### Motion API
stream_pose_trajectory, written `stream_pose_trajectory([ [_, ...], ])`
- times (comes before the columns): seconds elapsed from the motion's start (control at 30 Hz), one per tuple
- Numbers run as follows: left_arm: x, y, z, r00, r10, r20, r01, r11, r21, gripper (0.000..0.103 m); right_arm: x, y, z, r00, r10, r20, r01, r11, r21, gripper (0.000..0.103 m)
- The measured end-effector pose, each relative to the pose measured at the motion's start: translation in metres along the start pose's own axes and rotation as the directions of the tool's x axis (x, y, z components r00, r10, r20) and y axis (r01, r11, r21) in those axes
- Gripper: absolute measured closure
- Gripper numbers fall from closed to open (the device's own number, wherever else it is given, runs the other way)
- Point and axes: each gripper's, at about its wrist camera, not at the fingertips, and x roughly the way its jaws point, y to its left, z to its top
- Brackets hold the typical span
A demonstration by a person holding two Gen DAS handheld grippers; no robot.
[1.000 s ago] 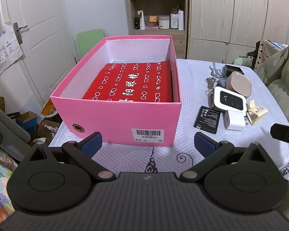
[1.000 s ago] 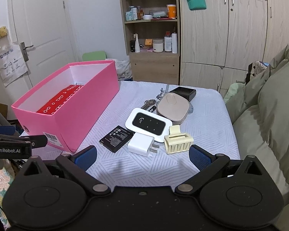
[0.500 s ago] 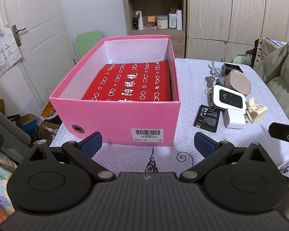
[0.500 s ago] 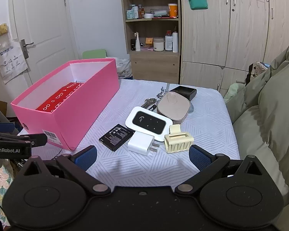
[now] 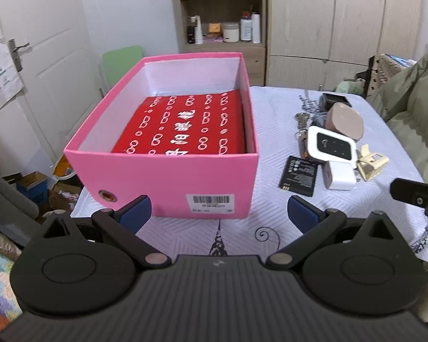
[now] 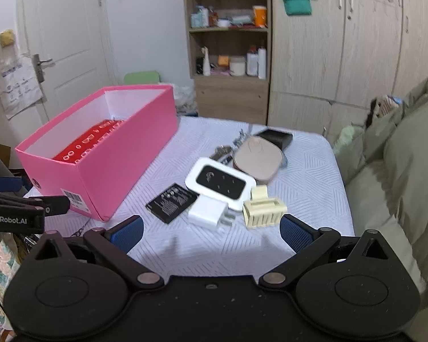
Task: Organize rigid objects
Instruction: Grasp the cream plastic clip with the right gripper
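A pink open box [image 5: 185, 182] [image 6: 122, 156] with a red patterned case [image 5: 185, 125] inside stands on the table's left. To its right lie a black battery [image 6: 171, 202], a white charger plug [image 6: 209, 213], a white-and-black router [image 6: 221, 182], a cream hair claw [image 6: 264, 211], a beige rounded case [image 6: 256, 159], a black box [image 6: 275, 138] and keys [image 6: 224, 151]. My left gripper [image 5: 218, 213] is open and empty in front of the box. My right gripper [image 6: 211, 230] is open and empty just before the plug and claw.
The table has a white patterned cloth [image 6: 305, 176]. An olive green quilt [image 6: 399, 156] lies along the right edge. A shelf unit [image 6: 228, 57] and wardrobe stand behind; a door [image 6: 68, 42] is at the left. Clutter lies on the floor at the left [image 5: 34, 185].
The right gripper has moved forward toward the small objects, which now look larger and nearer. The left gripper has shifted only slightly. Both stay open.
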Motion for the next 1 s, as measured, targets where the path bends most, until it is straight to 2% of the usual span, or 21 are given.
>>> stream_pose_trajectory([
  [0.1,-0.006,0.002,0.005,0.998,-0.054,0.015,0.054,0.998,0.038,0.0,0.0,-0.005,-0.001,0.996,0.058,0.066,-0.056,0.998,-0.029,0.0],
  [0.17,-0.009,0.003,0.009,0.995,-0.097,0.013,0.095,0.989,0.116,0.0,0.003,-0.011,-0.002,0.987,0.096,0.126,-0.091,0.995,-0.047,0.0],
  [0.23,-0.011,0.001,0.011,0.998,-0.028,0.055,0.017,0.981,0.192,0.0,0.01,-0.02,-0.004,0.978,0.104,0.181,-0.093,0.993,-0.068,0.0],
  [0.3,-0.009,0.003,0.011,0.995,0.034,0.093,-0.057,0.964,0.259,0.0,0.02,-0.031,-0.003,0.982,0.051,0.184,-0.04,0.997,-0.06,0.0],
  [0.37,-0.004,0.009,0.017,0.996,0.039,0.084,-0.061,0.956,0.286,0.0,0.03,-0.043,-0.003,0.985,0.002,0.172,0.006,0.999,-0.044,0.0],
  [0.43,-0.001,0.018,0.025,0.997,0.02,0.075,-0.041,0.953,0.299,0.0,0.04,-0.056,-0.004,0.99,-0.014,0.141,0.018,0.999,-0.034,0.0],
  [0.6,0.007,0.044,0.053,1.0,-0.022,0.014,0.016,0.949,0.314,0.0,0.062,-0.069,-0.002,0.999,0.035,0.038,-0.033,0.998,-0.055,0.005],
  [0.73,0.023,0.059,0.073,0.997,-0.027,-0.073,0.048,0.951,0.305,0.0,0.074,-0.069,-0.002,0.998,0.063,-0.007,-0.063,0.994,-0.088,0.008],
  [0.9,0.05,0.081,0.093,0.99,0.017,-0.137,0.02,0.963,0.267,0.003,0.091,-0.074,-0.001,0.992,0.085,-0.099,-0.093,0.992,-0.085,0.018],
  [1.0,0.059,0.094,0.103,0.988,0.019,-0.15,0.019,0.968,0.251,0.003,0.1,-0.081,0.001,0.989,0.083,-0.126,-0.089,0.995,-0.042,0.018],
])
